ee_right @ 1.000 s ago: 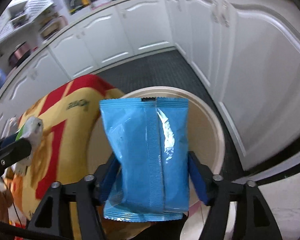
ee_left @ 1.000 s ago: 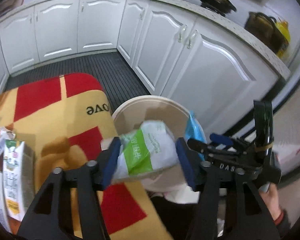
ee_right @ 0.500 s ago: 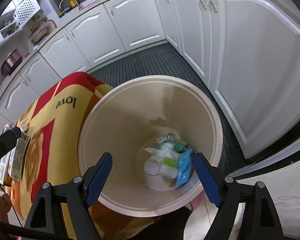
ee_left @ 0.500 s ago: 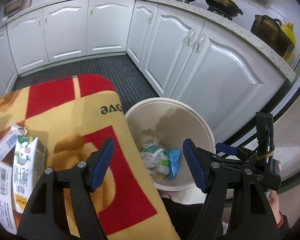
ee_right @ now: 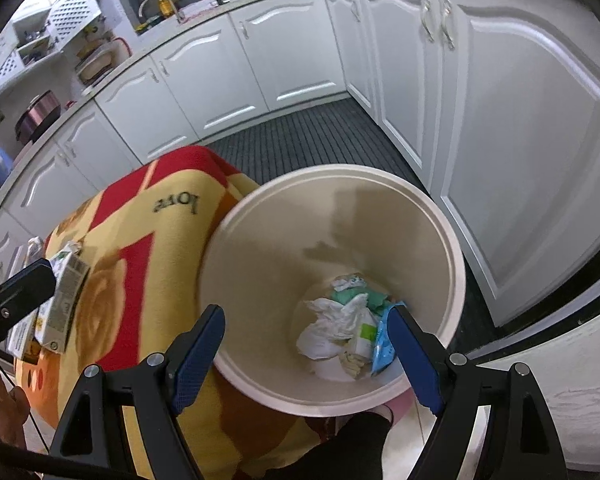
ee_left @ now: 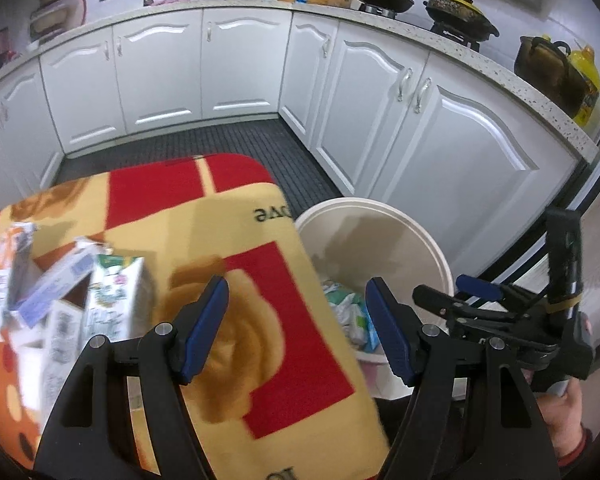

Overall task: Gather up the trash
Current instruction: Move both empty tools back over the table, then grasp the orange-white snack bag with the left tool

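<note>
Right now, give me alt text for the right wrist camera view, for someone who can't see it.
The right gripper hangs open and empty over a round cream trash bin holding crumpled white paper, green wrappers and a blue packet. To the left, cartons lie on a red and yellow blanket. White kitchen cabinets line the background.

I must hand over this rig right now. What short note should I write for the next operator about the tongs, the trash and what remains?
Left tongs: open, nothing held, over the blanket edge, jaws opened a little more just now.
Right tongs: open, nothing held, above the bin.
Done: blue packet and white-and-green wrapper lie at the bottom of the bin with other trash.
Left: several cartons lie on the blanket, on the side away from the bin. Pick them up next and drop them in.
</note>
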Demonstrator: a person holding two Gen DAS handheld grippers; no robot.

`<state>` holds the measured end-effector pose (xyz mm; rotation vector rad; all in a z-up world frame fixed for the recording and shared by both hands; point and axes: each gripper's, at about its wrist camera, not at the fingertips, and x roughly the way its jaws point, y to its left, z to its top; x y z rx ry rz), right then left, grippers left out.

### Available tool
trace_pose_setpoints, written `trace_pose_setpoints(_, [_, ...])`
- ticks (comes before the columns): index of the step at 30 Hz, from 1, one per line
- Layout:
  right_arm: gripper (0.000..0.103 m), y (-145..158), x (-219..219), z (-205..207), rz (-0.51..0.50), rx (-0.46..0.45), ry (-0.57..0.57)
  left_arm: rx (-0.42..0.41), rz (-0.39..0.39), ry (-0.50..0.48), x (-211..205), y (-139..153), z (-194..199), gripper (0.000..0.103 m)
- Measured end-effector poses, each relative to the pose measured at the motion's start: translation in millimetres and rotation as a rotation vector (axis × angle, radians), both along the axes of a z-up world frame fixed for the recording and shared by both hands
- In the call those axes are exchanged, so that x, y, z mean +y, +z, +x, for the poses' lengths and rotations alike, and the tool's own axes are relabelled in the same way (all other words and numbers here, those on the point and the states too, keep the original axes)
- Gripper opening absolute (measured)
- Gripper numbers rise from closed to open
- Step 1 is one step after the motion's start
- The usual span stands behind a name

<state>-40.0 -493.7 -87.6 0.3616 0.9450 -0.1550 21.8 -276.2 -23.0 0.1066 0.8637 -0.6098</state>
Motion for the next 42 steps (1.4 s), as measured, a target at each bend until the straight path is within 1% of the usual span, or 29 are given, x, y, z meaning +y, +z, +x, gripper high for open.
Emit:
trace_pose_setpoints(3, [0.081,9,16,1,0.001,-0.023,0.030,-0.008,0.022,0.027,19,3,-2,0.070])
trace_pose_setpoints(5, [0.082,14,27,4,0.004,-0.031,0.057,-0.005,0.024,0.042,31,4,-3,0.070])
trace_pose_setpoints(12, [0.082,17,70,17,0.014,-0.036,0.152,-0.004,0.022,0.125,96,12,3,0.070])
trace_pose_setpoints(15, [0.082,18,87,23,0.025,-0.036,0.181,0.003,0.016,0.156,127,15,12,0.070])
trace_pose_setpoints(18, [0.082,18,103,31,0.029,-0.031,0.213,0.008,0.006,0.209,163,15,27,0.070])
trace_pose_setpoints(21, [0.082,18,120,38,0.026,-0.026,0.244,0.019,0.005,0.252,187,13,42,0.073])
trace_pose_setpoints(24, [0.082,18,132,43,0.028,-0.025,0.266,0.035,-0.013,0.303,213,9,64,0.073])
trace_pose_setpoints(26, [0.082,20,138,46,0.032,-0.028,0.278,0.032,-0.020,0.318,223,6,75,0.074])
trace_pose_setpoints(28, [0.082,24,145,49,0.038,-0.037,0.290,0.027,-0.003,0.328,228,1,87,0.075])
trace_pose_setpoints(32, [0.082,30,159,59,0.048,-0.046,0.319,0.043,0.024,0.305,225,-11,104,0.075])
trace_pose_setpoints(35, [0.084,32,170,68,0.045,-0.047,0.342,0.057,0.054,0.312,221,-21,116,0.075])
trace_pose_setpoints(38, [0.084,33,182,75,0.049,-0.042,0.364,0.102,0.041,0.300,217,-32,128,0.075])
trace_pose_setpoints(42, [0.084,37,199,87,0.054,-0.044,0.401,0.109,0.051,0.312,218,-39,136,0.073])
